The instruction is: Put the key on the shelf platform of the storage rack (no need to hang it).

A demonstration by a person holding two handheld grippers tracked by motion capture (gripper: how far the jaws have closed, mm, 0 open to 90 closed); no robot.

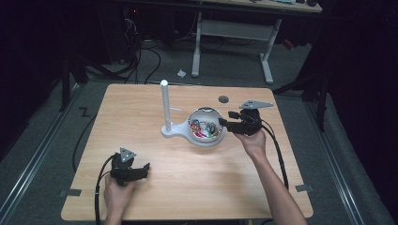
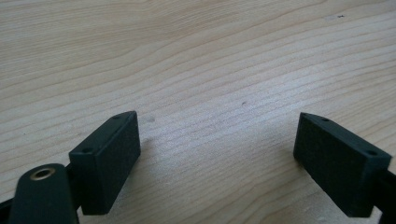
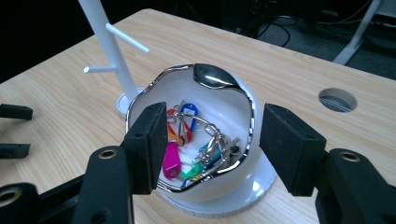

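High view overhead, right gripper view close on bowl, left on table

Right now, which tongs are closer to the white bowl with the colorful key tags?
Right. The right tongs sit open just beside the bowl. The left tongs rest open far away near the table's front edge.

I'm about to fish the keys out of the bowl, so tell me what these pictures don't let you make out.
- Number of keys in the bowl: tangled in the right gripper view, too small in the high view.
- Near side of the bowl: behind the right gripper fingers.
- Top of the white stand: cut off by the right gripper view's upper edge.
- Writing on the tags: too small.
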